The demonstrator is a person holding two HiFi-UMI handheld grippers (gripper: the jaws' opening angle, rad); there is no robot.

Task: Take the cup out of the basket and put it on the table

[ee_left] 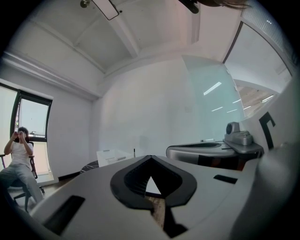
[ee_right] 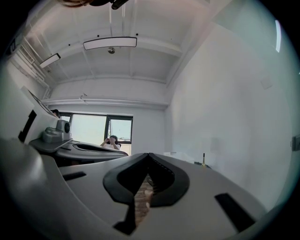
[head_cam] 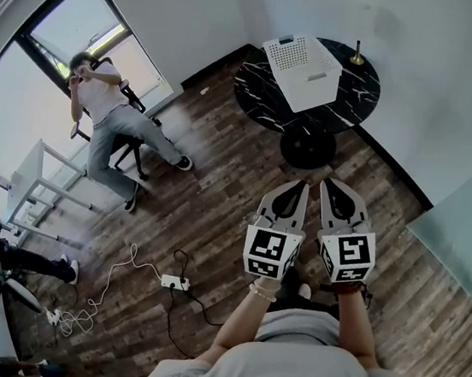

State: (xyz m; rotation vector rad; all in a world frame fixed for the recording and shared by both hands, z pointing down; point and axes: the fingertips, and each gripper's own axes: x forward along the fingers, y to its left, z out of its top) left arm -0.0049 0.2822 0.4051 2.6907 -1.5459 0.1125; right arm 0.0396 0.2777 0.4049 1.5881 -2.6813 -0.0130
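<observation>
A white perforated basket (head_cam: 301, 69) stands on a round black marble table (head_cam: 266, 92) at the far side of the room; no cup shows in any view. In the head view my left gripper (head_cam: 303, 186) and right gripper (head_cam: 326, 185) are held side by side in front of my body, pointing towards the table and well short of it. Both are shut with nothing between the jaws. The left gripper view shows its closed tips (ee_left: 150, 157) with the basket (ee_left: 112, 157) small beyond them. The right gripper view shows its own closed tips (ee_right: 149, 154).
A slim brass stick (head_cam: 357, 54) stands on the table's far edge. A person sits on a chair (head_cam: 112, 115) by the window, beside a white desk (head_cam: 34, 183). A power strip with cables (head_cam: 174, 282) lies on the wooden floor. A glass partition (head_cam: 463, 230) is at right.
</observation>
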